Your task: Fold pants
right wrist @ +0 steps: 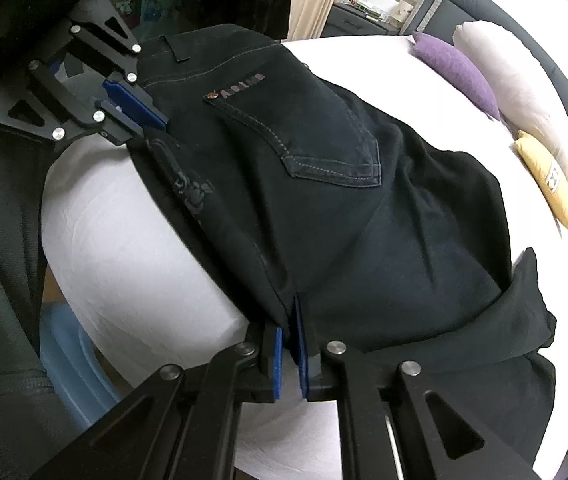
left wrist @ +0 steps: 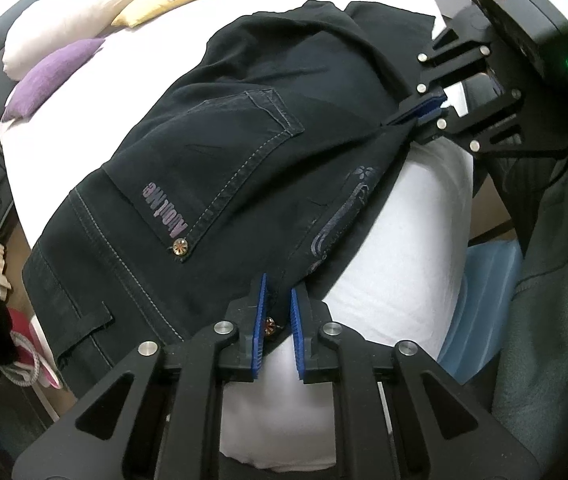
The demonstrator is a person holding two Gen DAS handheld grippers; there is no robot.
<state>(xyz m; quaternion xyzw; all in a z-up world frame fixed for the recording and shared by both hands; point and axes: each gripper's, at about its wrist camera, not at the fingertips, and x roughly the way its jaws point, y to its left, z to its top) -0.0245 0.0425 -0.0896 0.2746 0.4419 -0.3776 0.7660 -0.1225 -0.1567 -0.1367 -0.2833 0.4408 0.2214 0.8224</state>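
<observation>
With the left gripper point(left wrist: 275, 312) pinching the pants point(left wrist: 244, 152) near the waist edge and the right gripper point(right wrist: 288, 354) pressed onto their side seam, both on the bed point(right wrist: 144, 240), we should lift evenly (keeping the edge between the fingers taut).

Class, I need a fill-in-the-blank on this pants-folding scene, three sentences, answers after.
1. The dark pants lie on a white ____.
2. The right gripper is ____ on the pants' edge.
3. Between the white pillow and the pants lies a ____ cushion.
Answers: bed; shut; purple
</observation>
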